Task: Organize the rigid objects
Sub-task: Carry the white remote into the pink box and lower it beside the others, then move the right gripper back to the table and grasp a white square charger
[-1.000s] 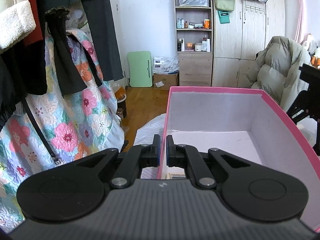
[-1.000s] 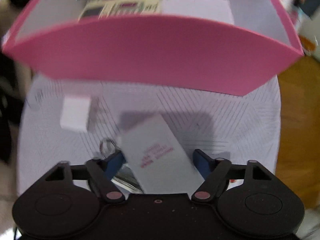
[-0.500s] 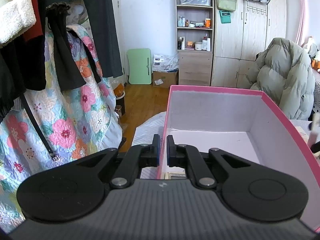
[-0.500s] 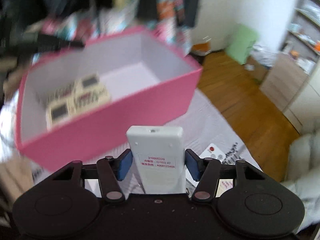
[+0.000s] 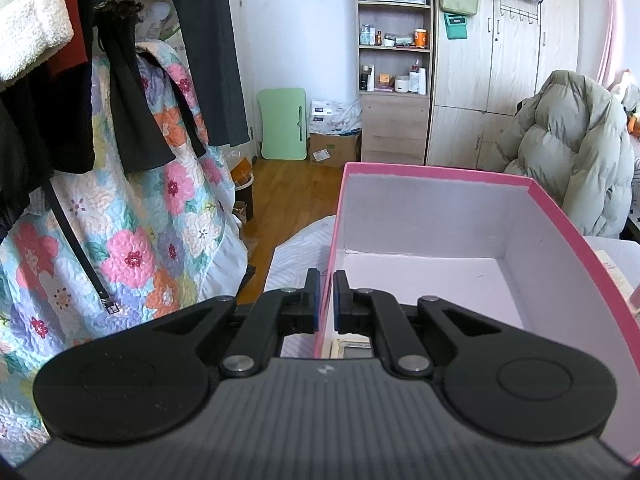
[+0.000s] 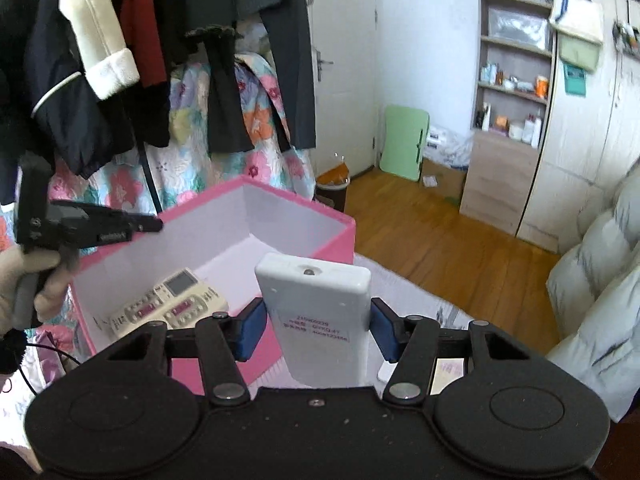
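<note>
Remote (image 6: 316, 320) in white sits upright, pinched between the right tongs (image 6: 316, 330), just short of the pink box (image 6: 288, 208) ahead, where two beige remotes (image 6: 168, 304) already lie. Left tongs (image 5: 326, 294), pressed together on the box's near wall, steady it. Dropping this remote inside looks like what is left, plus whatever lies on the bed (image 6: 404, 284) below.

Box on the bed, two remotes inside it

Your box (image 6: 304, 216) sits on the bed cover (image 6: 412, 292); the two remotes (image 6: 172, 304) lie side by side in its near-left corner, and a third remote (image 6: 316, 312) stands before the box's near wall.
</note>
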Motion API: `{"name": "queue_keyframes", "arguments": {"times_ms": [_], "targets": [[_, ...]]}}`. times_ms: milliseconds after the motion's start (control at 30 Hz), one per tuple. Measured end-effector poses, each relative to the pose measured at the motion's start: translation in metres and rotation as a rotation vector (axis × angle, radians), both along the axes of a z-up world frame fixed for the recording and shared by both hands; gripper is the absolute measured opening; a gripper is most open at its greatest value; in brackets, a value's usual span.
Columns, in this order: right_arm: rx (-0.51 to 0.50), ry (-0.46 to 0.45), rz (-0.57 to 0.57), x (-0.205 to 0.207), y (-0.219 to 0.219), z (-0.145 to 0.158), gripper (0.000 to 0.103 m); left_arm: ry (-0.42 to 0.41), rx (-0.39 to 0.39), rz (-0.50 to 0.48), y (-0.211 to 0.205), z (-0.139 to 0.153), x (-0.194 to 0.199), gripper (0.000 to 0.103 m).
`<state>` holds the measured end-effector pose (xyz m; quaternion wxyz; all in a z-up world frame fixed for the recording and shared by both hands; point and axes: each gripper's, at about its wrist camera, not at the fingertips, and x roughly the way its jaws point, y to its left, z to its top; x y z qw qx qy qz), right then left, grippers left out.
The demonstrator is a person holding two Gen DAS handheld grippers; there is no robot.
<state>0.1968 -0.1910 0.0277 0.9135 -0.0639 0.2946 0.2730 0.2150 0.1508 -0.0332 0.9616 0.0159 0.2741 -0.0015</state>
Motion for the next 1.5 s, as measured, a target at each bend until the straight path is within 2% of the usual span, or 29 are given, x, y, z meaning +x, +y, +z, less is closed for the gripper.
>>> {"name": "queue_keyframes", "arguments": {"times_ms": [267,333,433,567,767,867,1200,1233,1300,1367,1500], "targets": [[0.091,-0.077,0.119,0.005,0.043,0.036,0.061,-0.012,0.0,-0.011,-0.002,0.0,-0.002,0.005],[0.103,-0.082,0.154,0.012,0.062,0.034,0.061,-0.016,0.0,-0.012,-0.002,0.0,-0.003,0.005],[0.098,-0.033,0.181,0.036,0.091,0.016,0.061,-0.017,-0.003,-0.011,-0.001,-0.001,-0.004,0.005],[-0.003,0.0,0.182,0.059,0.128,-0.019,0.061,-0.014,-0.001,-0.007,-0.001,-0.001,-0.003,0.005],[-0.179,-0.044,0.138,0.087,0.159,-0.045,0.061,-0.027,-0.013,-0.011,0.001,0.0,-0.005,0.005],[-0.189,0.04,0.149,0.089,0.159,-0.053,0.061,-0.031,-0.016,-0.019,0.001,0.0,-0.006,0.005],[-0.258,0.093,0.167,0.054,0.152,-0.056,0.061,-0.044,-0.02,-0.027,0.001,0.0,-0.009,0.006],[-0.266,0.1,0.175,0.054,0.154,-0.057,0.058,-0.043,-0.022,-0.025,0.001,0.0,-0.009,0.006],[-0.306,0.121,0.209,0.05,0.158,-0.063,0.039,-0.044,-0.021,-0.024,0.0,0.0,-0.009,0.006],[-0.34,0.101,0.229,0.045,0.164,-0.066,0.038,-0.046,-0.012,-0.023,-0.002,0.0,-0.01,0.006],[-0.361,0.075,0.198,0.047,0.169,-0.066,0.038,-0.046,-0.019,-0.022,-0.003,0.001,-0.01,0.006]]}}
